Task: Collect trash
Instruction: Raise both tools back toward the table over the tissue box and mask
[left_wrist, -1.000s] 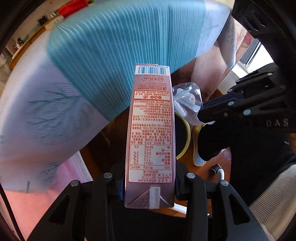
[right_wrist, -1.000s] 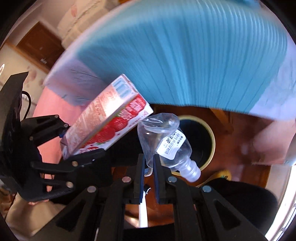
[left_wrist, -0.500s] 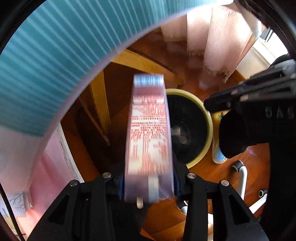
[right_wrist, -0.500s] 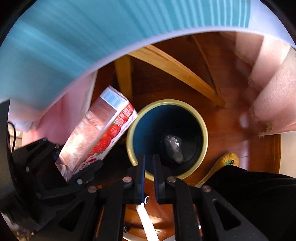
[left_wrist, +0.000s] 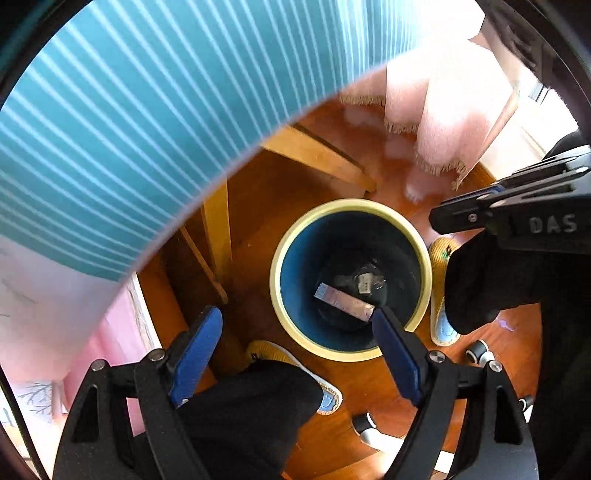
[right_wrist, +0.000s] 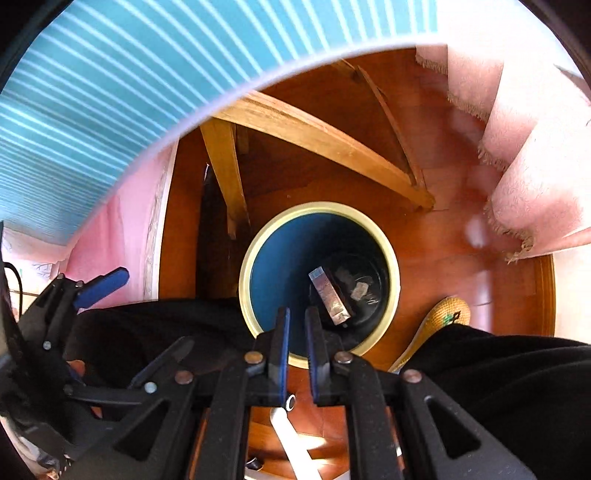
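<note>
The left gripper (left_wrist: 295, 332) points steeply down, its jaws just opened wide and empty. The right gripper (right_wrist: 296, 325) points down too, closed and empty.

Carton (left_wrist: 344, 303) print and bin-bottom trash (right_wrist: 360, 290) unreadable.

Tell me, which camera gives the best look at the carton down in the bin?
The right wrist view: the carton lies unobstructed inside the bin, its long side and printed end showing. In the left wrist view the carton shows too, but the left gripper's fingertip covers one end.
</note>
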